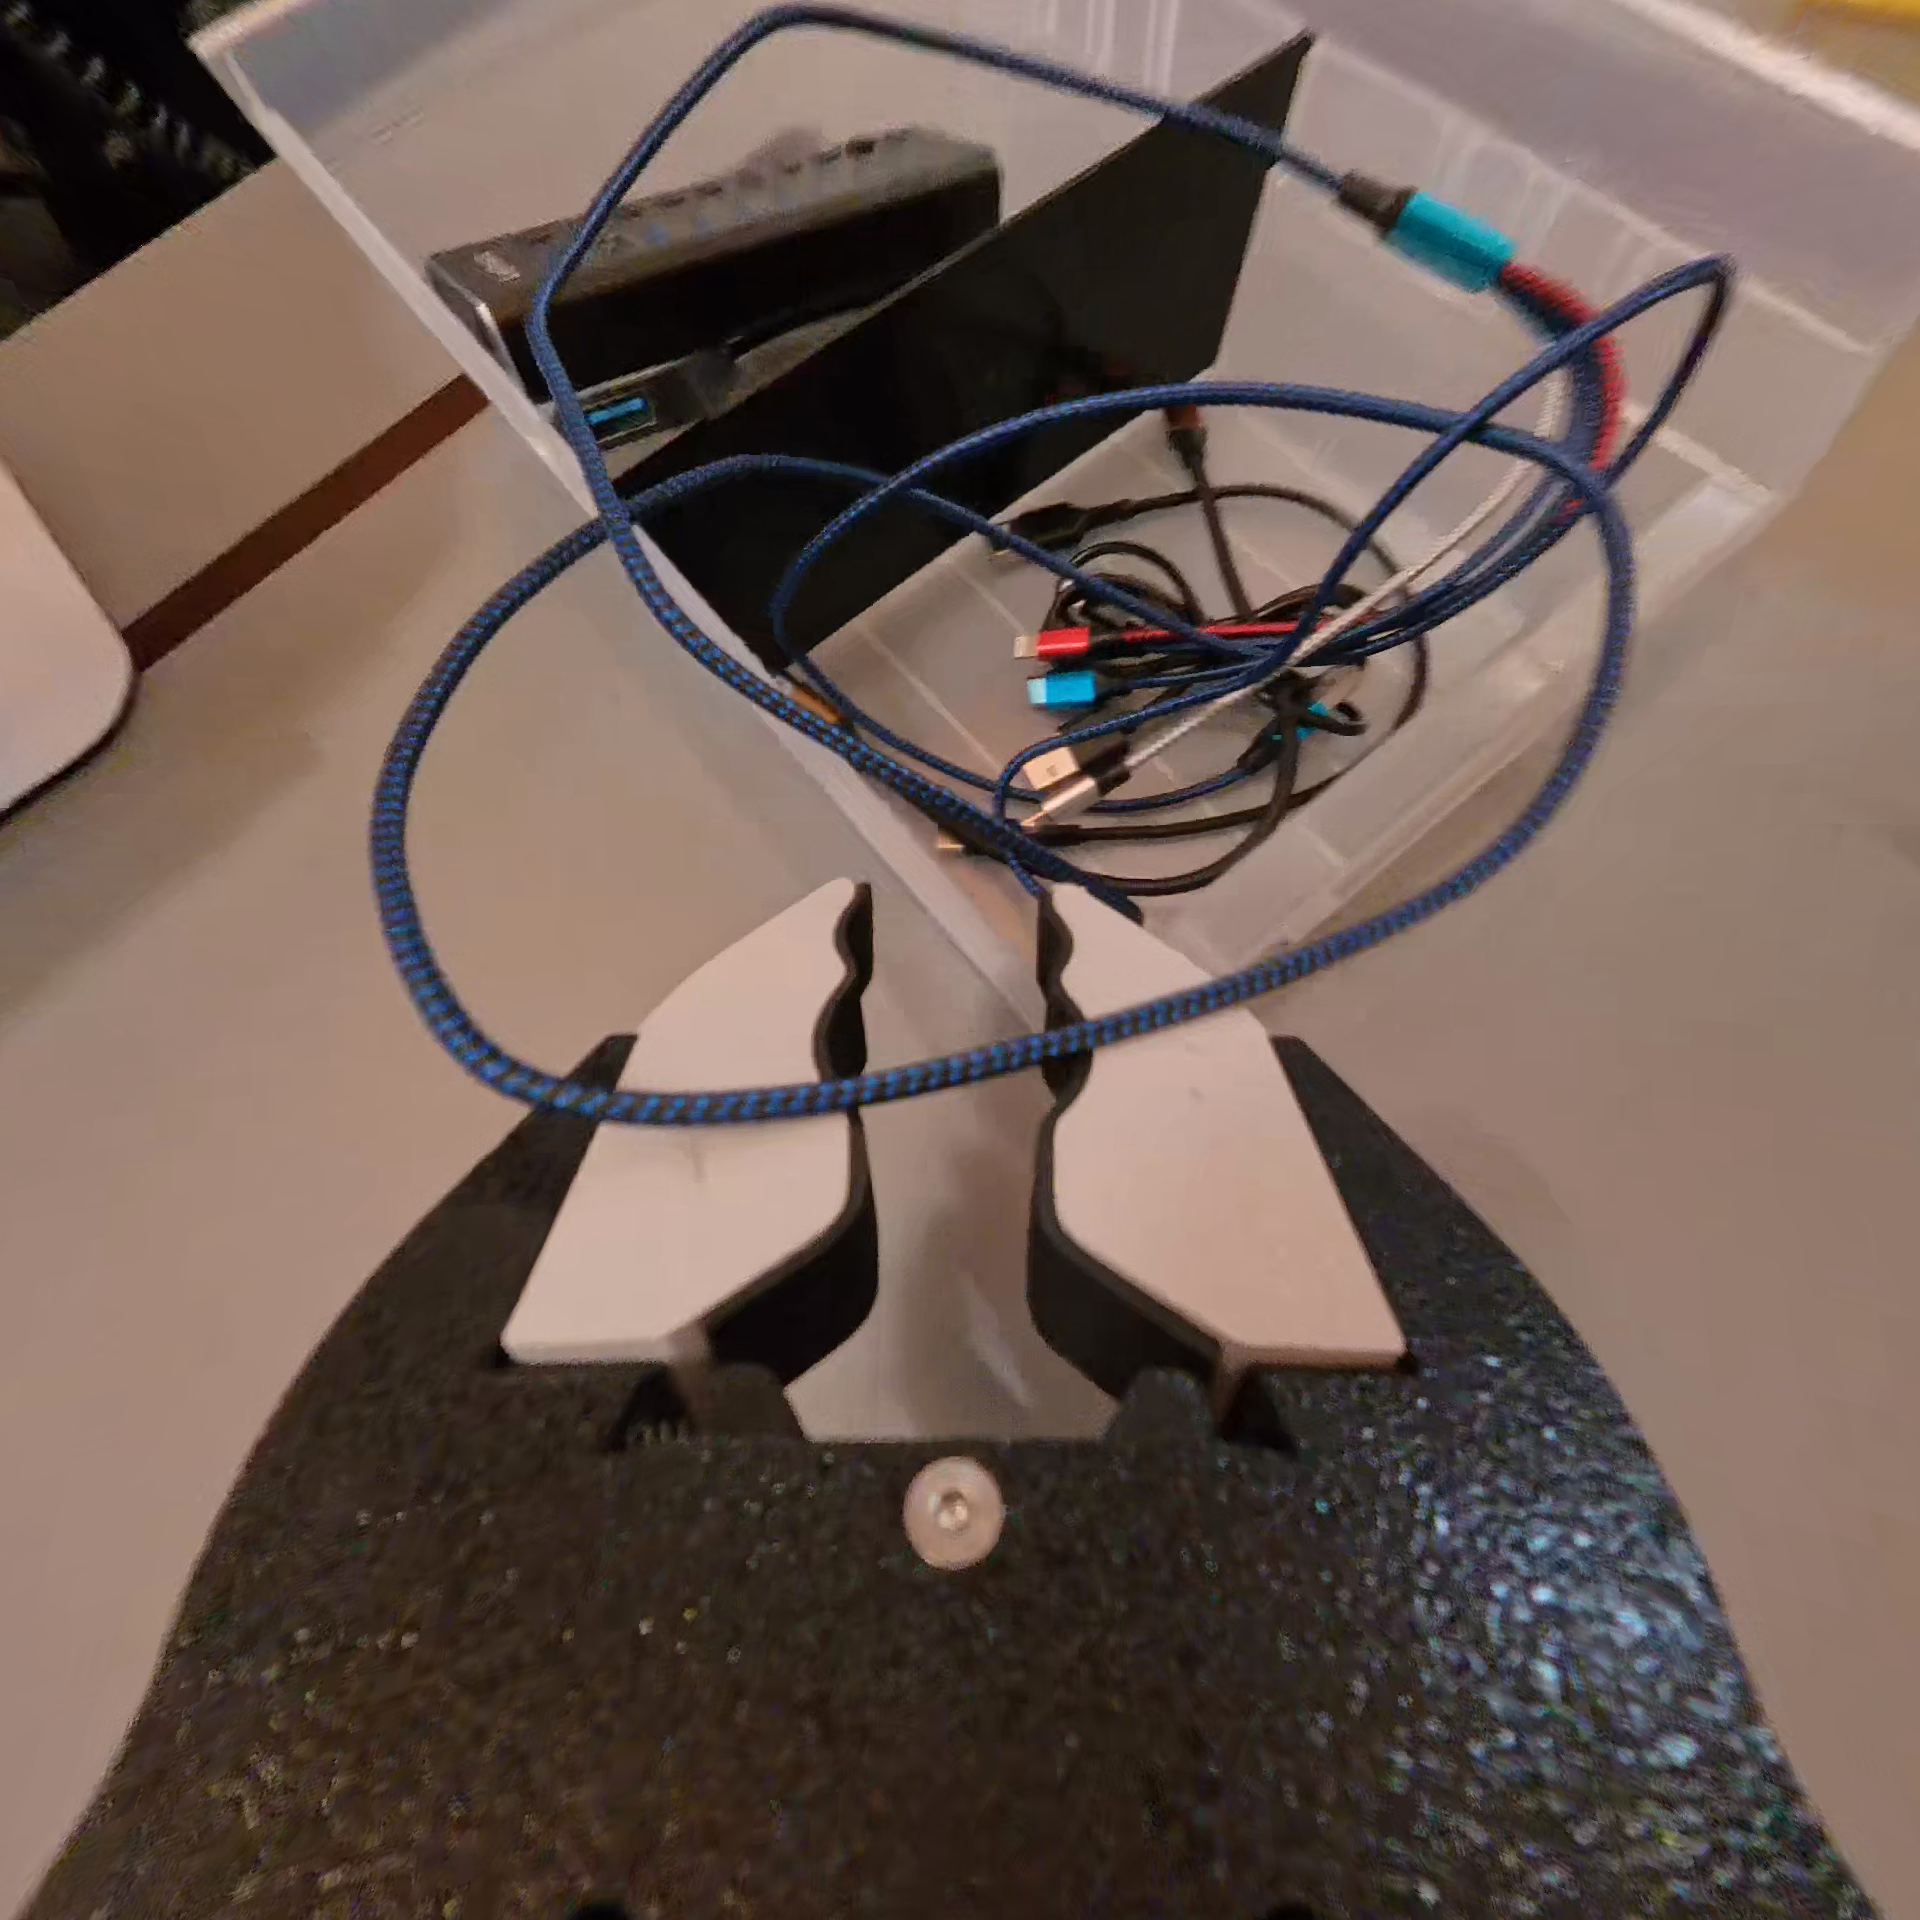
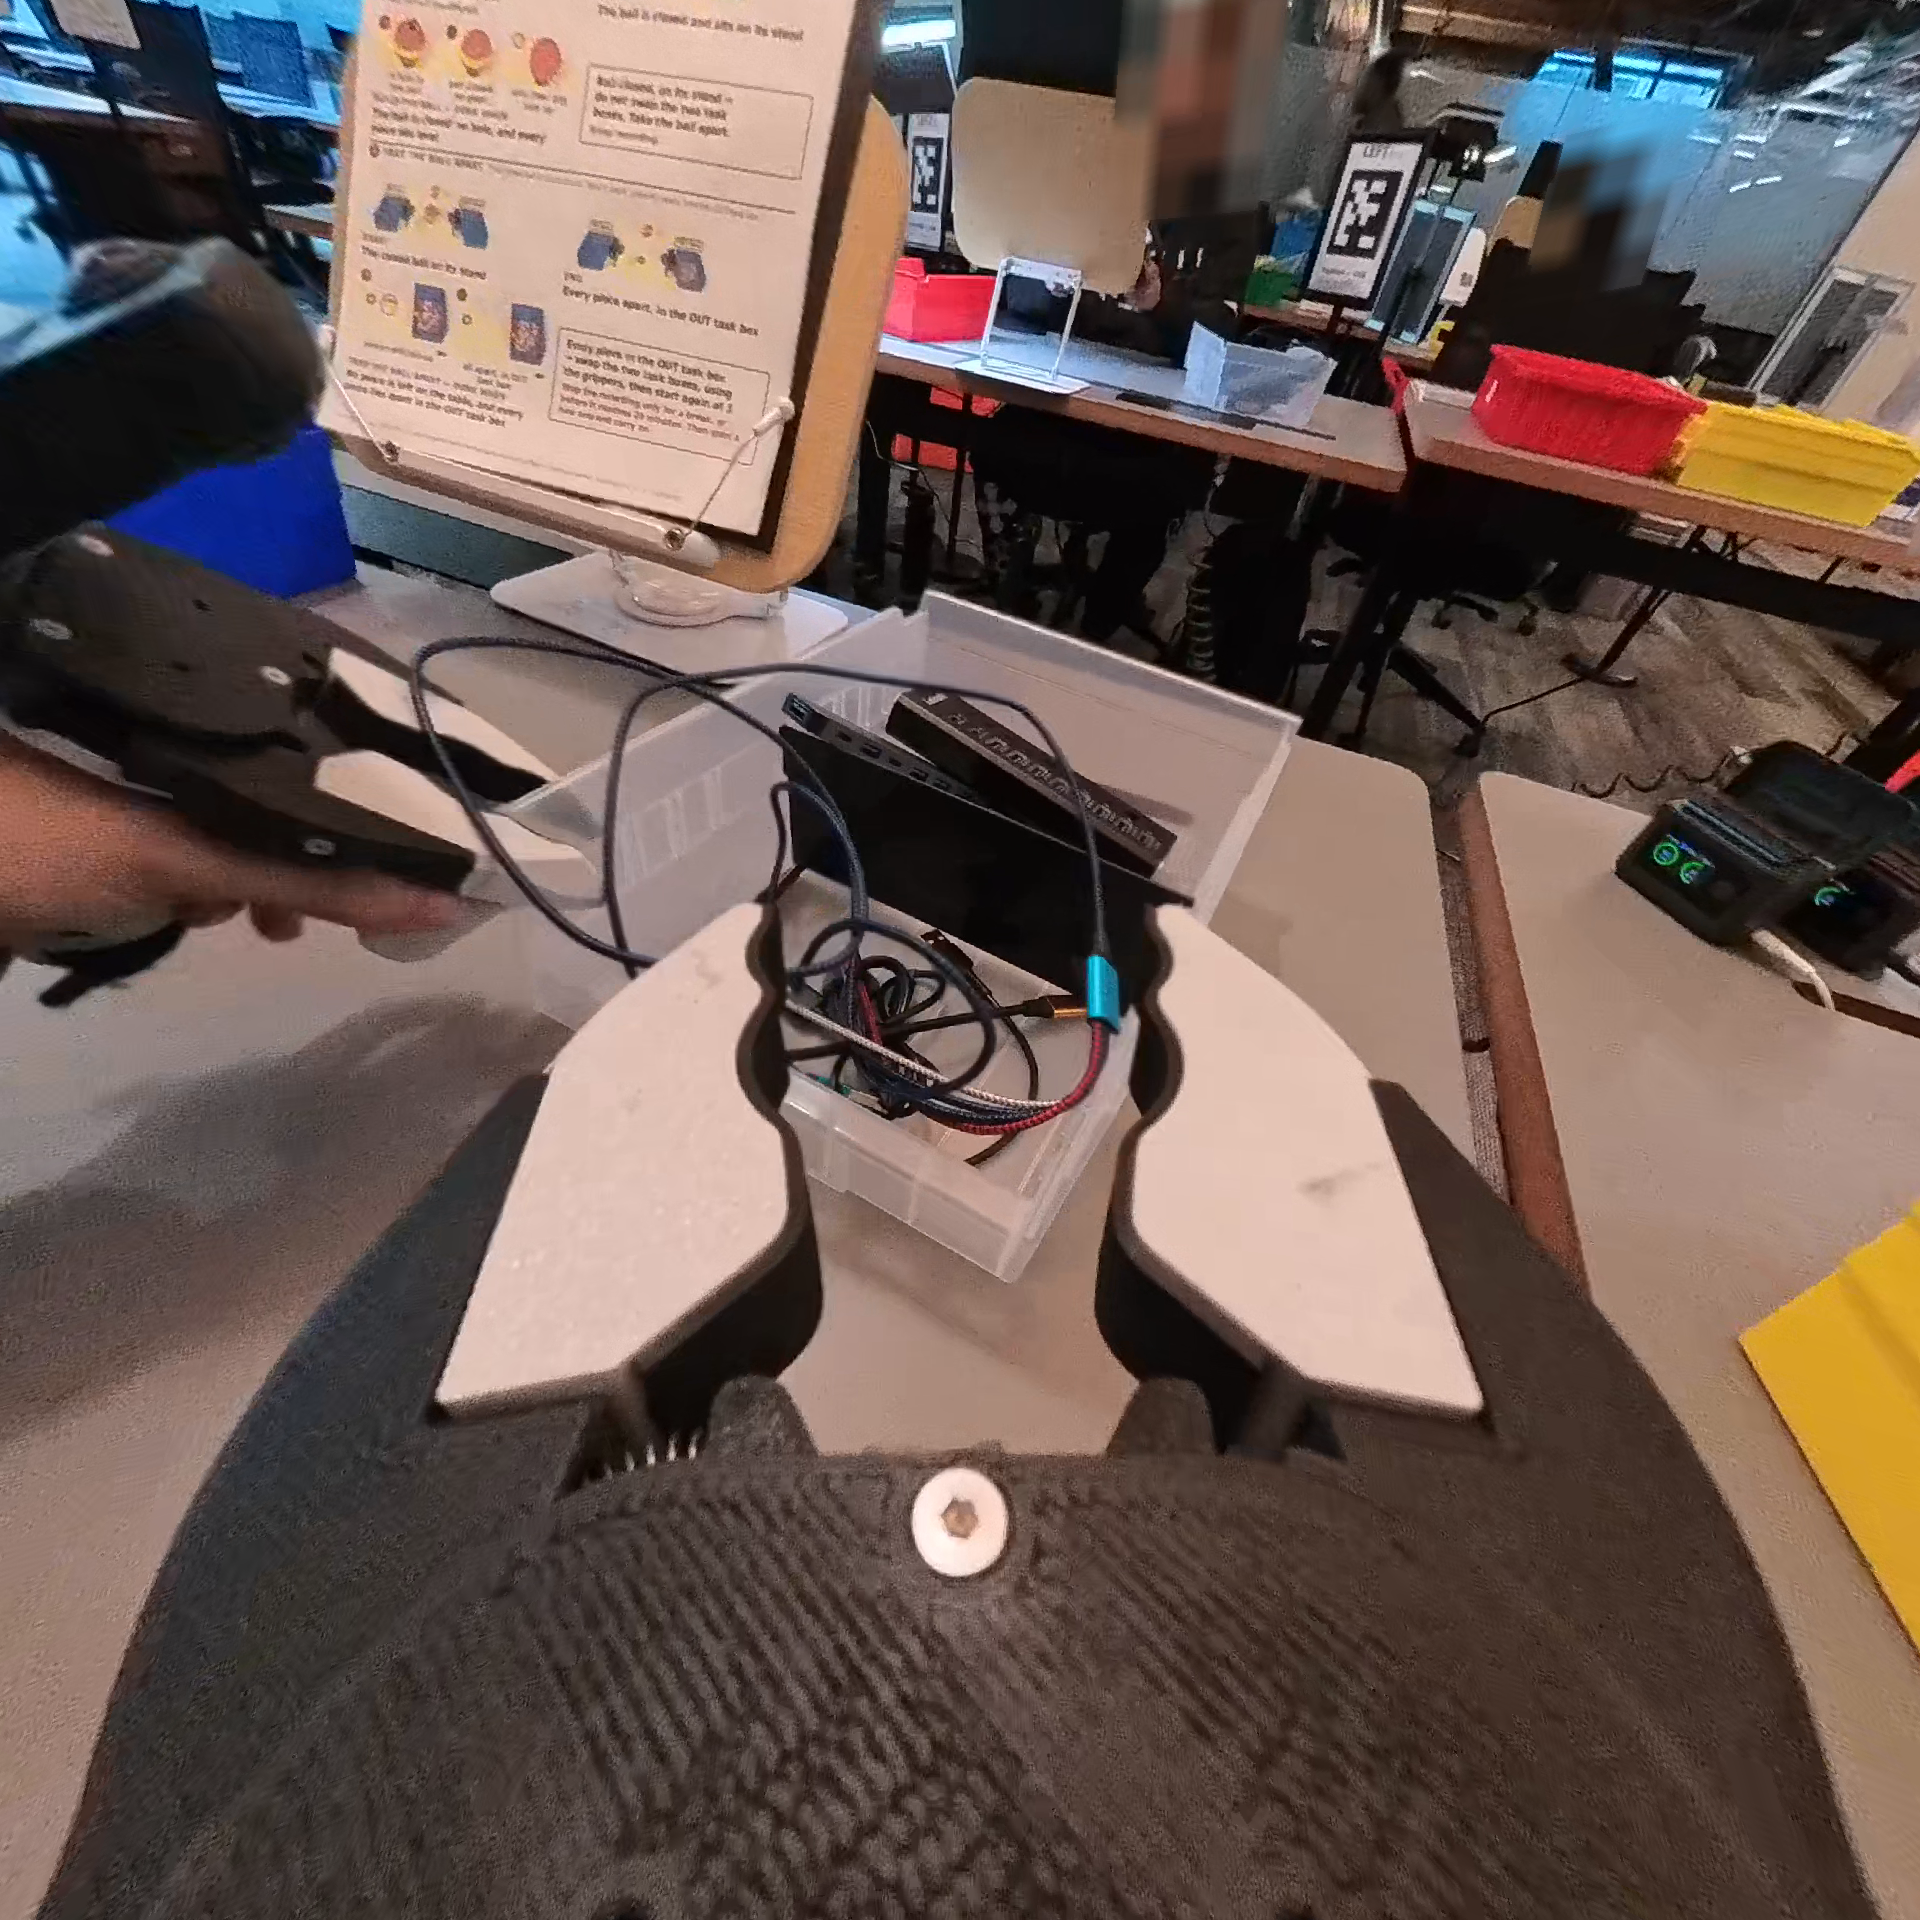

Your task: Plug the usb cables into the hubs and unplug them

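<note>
With the blue braided cable (image 1: 499, 1049) draped loosely over the spread left gripper (image 1: 951, 914) at frame centre (right gripper (image 2: 961, 925) equally spread, empty), pinching near a plug seems wiser before approaching the upper-left hub (image 1: 727, 239).

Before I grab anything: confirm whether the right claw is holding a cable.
No: the right claw hangs open above the clear box, its fingers touching no cable.

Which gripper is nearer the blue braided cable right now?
Left. The left gripper has the blue braided cable draped across its fingers; the right gripper hangs open before the clear bin, off the cable.
</note>
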Demonstrator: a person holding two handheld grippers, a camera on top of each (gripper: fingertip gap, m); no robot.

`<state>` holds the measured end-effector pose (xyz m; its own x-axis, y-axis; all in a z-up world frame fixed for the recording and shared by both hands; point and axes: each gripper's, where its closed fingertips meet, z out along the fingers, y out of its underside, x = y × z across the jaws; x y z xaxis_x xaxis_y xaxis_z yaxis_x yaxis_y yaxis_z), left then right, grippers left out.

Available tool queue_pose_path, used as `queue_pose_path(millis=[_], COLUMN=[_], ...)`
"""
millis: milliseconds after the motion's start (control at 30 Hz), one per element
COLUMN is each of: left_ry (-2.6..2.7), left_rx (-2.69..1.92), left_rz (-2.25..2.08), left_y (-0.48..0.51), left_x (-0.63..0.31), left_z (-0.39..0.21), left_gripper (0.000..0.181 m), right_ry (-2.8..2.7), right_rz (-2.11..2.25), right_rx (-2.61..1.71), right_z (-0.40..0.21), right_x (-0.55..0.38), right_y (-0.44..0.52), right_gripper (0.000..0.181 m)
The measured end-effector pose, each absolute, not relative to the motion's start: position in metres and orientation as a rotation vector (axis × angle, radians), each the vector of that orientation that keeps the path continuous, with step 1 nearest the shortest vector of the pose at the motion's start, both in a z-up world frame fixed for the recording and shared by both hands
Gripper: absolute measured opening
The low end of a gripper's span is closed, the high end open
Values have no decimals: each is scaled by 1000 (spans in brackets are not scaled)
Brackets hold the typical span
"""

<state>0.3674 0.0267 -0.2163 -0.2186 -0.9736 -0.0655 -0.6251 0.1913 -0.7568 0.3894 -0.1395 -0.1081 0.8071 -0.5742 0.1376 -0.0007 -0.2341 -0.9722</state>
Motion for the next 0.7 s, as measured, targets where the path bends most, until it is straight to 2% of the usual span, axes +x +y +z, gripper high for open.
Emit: queue_pose_path(millis=[67, 233, 367, 700], left_ry=[1937, 1865, 1856, 1968], left_rx=[-1491, -1516, -1483, -1369], left_rz=[-699, -625, -592, -650], left_y=[29, 50, 84, 151], left_x=[372, 389, 375, 243], left_z=[-219, -225, -224, -224], left_gripper=[31, 17, 10, 10], right_ry=[440, 483, 442, 403], right_rz=[-585, -662, -669, -682], right_rx=[-1739, -1762, -1779, -1815], right_z=[-106, -106, -105, -107], right_x=[387, 390, 383, 375], right_y=[-135, -130, -122, -104], right_gripper=[65, 82, 84, 89])
